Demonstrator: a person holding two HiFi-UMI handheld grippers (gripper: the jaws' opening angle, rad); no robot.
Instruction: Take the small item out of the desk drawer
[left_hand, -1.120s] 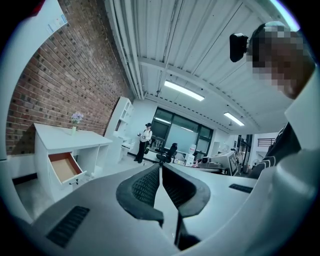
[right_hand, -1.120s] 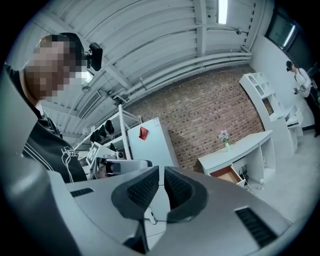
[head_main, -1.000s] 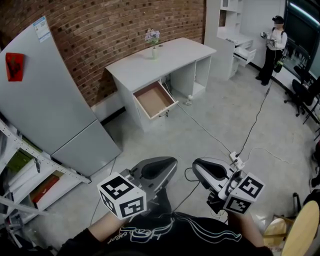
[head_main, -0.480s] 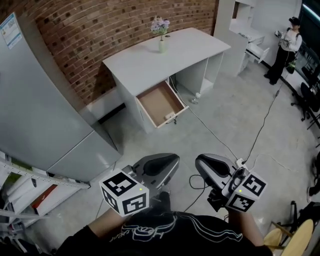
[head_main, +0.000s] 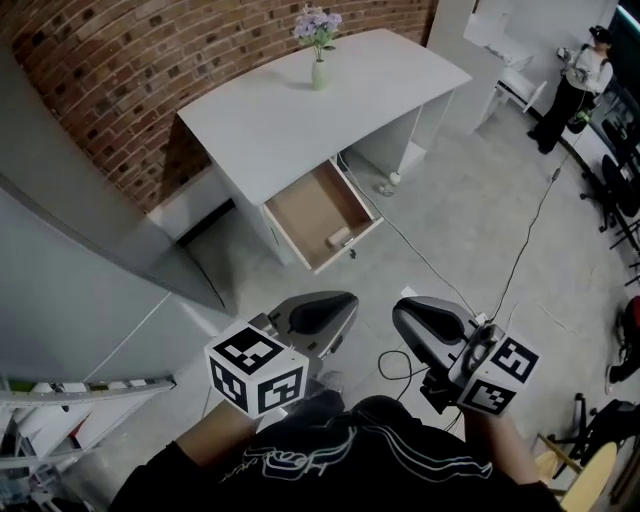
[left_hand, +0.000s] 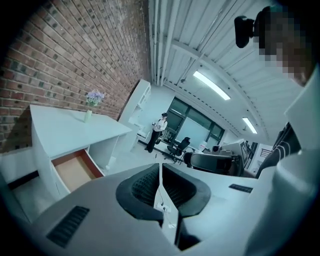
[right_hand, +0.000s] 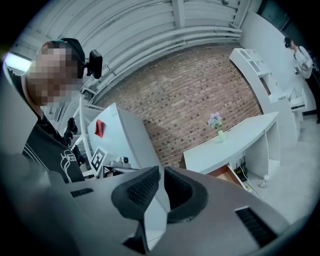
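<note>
The white desk (head_main: 300, 110) stands ahead by the brick wall, with its wooden drawer (head_main: 310, 205) pulled open. A small pale item (head_main: 338, 238) lies near the drawer's front right corner. Both grippers are held low near the person's body, well short of the drawer. The left gripper (head_main: 338, 304) is shut with nothing between its jaws, and in its own view its pads (left_hand: 150, 182) meet, with the drawer (left_hand: 75, 171) far off to the left. The right gripper (head_main: 408, 313) is likewise shut and empty, and from the right gripper (right_hand: 161, 175) the desk (right_hand: 235, 140) shows beyond.
A vase of flowers (head_main: 318, 40) stands on the desk's far edge. A large grey cabinet (head_main: 70, 280) fills the left side. A cable (head_main: 440, 275) runs across the floor to a power strip (head_main: 478, 322). A person (head_main: 578, 75) stands far right by white shelves.
The view has moved toward the desk, so the desk and open drawer appear nearer and more from above. Both grippers stay shut, held low by the body.
</note>
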